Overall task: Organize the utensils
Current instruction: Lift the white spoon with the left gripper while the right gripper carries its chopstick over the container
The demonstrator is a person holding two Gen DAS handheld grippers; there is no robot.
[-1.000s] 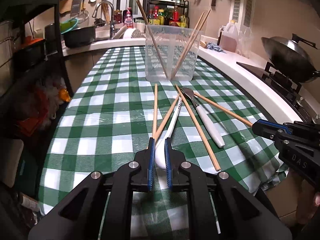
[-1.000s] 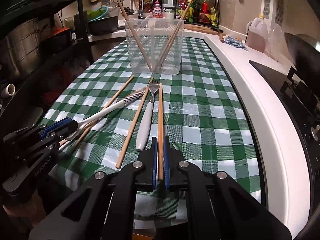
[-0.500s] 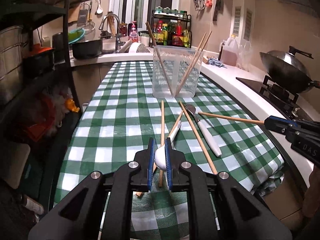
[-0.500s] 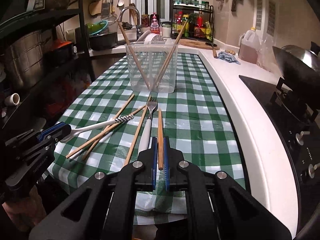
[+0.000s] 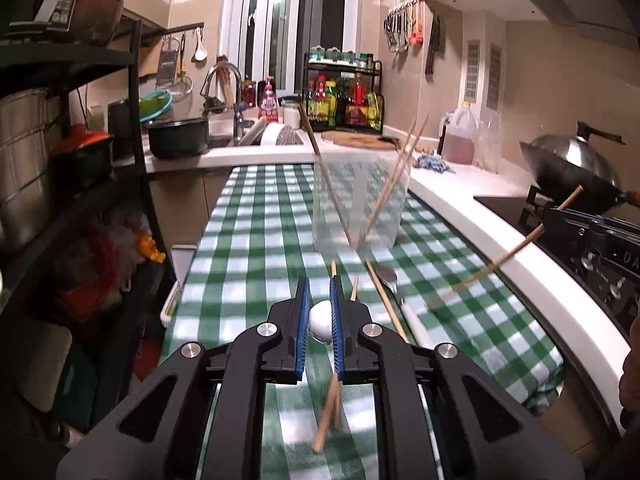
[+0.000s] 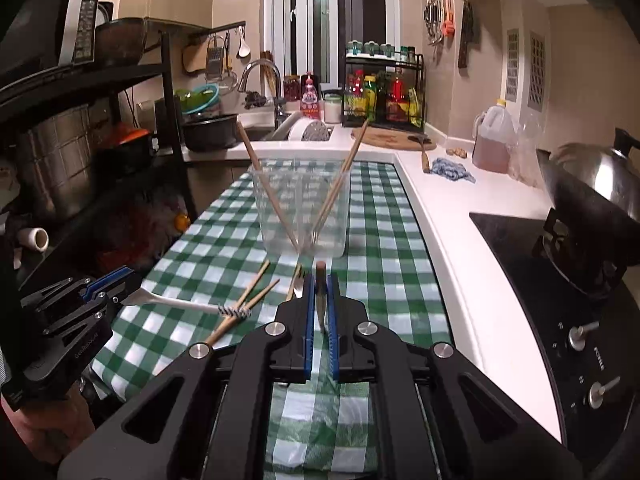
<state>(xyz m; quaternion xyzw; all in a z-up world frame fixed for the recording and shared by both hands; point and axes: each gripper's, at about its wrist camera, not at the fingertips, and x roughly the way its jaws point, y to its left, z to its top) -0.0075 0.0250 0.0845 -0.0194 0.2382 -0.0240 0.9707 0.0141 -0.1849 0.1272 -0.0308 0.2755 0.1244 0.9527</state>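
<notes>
Both grippers have risen off the checked cloth since the earlier frames, each carrying a utensil with it.

From the left wrist view, the left gripper point(image 5: 320, 322) is pinching the white spoon point(image 5: 320, 320), whose rounded end shows between the blue pads; a second ago that spoon lay flat on the tablecloth point(image 5: 248, 248), and now it hangs clear of it. Below the jaws two loose chopsticks point(image 5: 330, 416) remain on the cloth, and the white-handled fork point(image 5: 404, 300) lies just to the right of them. Off to the right, the right gripper point(image 5: 560, 216) holds its chopstick point(image 5: 516, 246) slanting down above the table.

From the right wrist view, the right gripper point(image 6: 320, 308) is pressed together on the chopstick point(image 6: 320, 280), seen nearly end-on. The left gripper point(image 6: 108, 284) at the left edge carries the spoon point(image 6: 176, 302) level, its striped tip over the crossed chopsticks point(image 6: 248, 300). The clear container point(image 6: 302, 208) stands ahead, upright, with three chopsticks already leaning inside.

As I judge it, both picks have succeeded and the carry to the container comes next; the fork and three chopsticks remain to be collected.
</notes>
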